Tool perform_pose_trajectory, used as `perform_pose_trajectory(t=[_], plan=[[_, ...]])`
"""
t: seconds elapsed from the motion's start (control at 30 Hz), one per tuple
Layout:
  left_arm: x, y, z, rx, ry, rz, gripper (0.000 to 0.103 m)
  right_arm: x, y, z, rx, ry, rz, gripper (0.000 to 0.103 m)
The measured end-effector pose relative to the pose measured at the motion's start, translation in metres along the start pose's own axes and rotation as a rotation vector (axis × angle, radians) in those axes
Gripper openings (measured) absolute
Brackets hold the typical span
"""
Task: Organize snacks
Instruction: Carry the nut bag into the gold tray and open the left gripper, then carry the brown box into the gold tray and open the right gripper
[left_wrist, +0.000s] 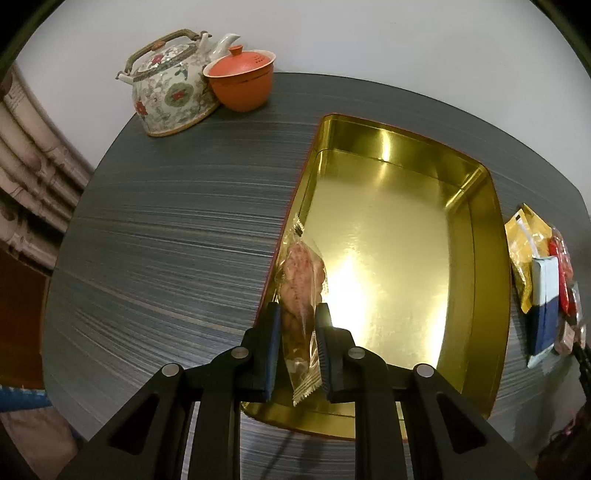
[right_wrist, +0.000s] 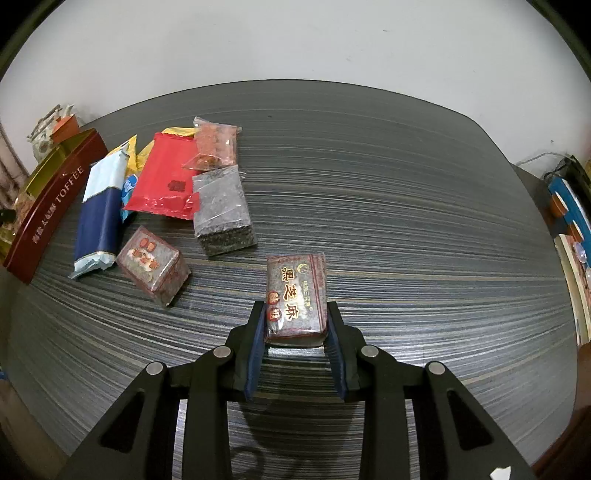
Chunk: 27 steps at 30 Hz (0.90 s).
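While we look along the left gripper (left_wrist: 298, 314), we find, going left to right, a floral ceramic teapot (left_wrist: 171, 83) with a wrapped handle at the far corner of the dark striped counter (left_wrist: 166, 229), an orange lidded cup (left_wrist: 240, 79) touching its side, then the open gold-lined tin (left_wrist: 480, 295), and past its right wall a cluster of snack packets (left_wrist: 543, 280) lying on the counter. We see the left gripper pinching a clear-wrapped pinkish pastry (left_wrist: 301, 291) between its blue pads, the wrapper's crimped end hanging below them; the pastry sits just inside the tin's left wall, over its near corner. We cannot read any writing in this view.

From the right gripper's camera we see what the other view hides: the tin's maroon outer wall (right_wrist: 51, 206), lettered "TOFFEE" beside smaller characters too fine for us to read. Just right of it lie a white and navy packet (right_wrist: 98, 206), a yellow packet (right_wrist: 129, 151) partly under it, a red foil packet (right_wrist: 162, 184), a clear bag of orange bits (right_wrist: 216, 144) and a clear block of dark pieces (right_wrist: 221, 210). Nearer to us a small red-patterned block (right_wrist: 153, 267) sits alone. Right of these, the right gripper (right_wrist: 297, 319) clamps a wrapped dark block (right_wrist: 297, 295) printed with the characters 黑芝麻, its pads pressed on the block's two long sides near its close end, the rest reaching forward over the counter. We make out a cable (right_wrist: 543, 158) at the far right edge.
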<state>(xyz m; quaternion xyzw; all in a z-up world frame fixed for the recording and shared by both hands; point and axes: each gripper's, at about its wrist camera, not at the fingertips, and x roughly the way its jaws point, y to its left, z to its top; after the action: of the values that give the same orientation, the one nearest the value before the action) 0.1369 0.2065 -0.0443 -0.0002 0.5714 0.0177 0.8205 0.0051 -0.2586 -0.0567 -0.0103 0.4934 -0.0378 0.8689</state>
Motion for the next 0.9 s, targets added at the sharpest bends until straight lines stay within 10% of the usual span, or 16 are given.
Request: perform_pose_trajectory(t=[0.5,0.7,0.9], plan=[[-0.012,-0.008,-0.018,0.058,-0.024,0.027,0.024,0.002,0.004,0.000,0.010,-0.007,-0.032,0.027],[-0.036,-0.004,-0.032,0.018,-0.087,-0.010,0.054,-0.003,0.001,0.001,0.032,-0.010,-0.036,0.027],[-0.061,0.006,-0.050,-0.022,-0.168,0.017,0.059,-0.012,0.000,0.004,0.039,-0.022,-0.056,0.027]])
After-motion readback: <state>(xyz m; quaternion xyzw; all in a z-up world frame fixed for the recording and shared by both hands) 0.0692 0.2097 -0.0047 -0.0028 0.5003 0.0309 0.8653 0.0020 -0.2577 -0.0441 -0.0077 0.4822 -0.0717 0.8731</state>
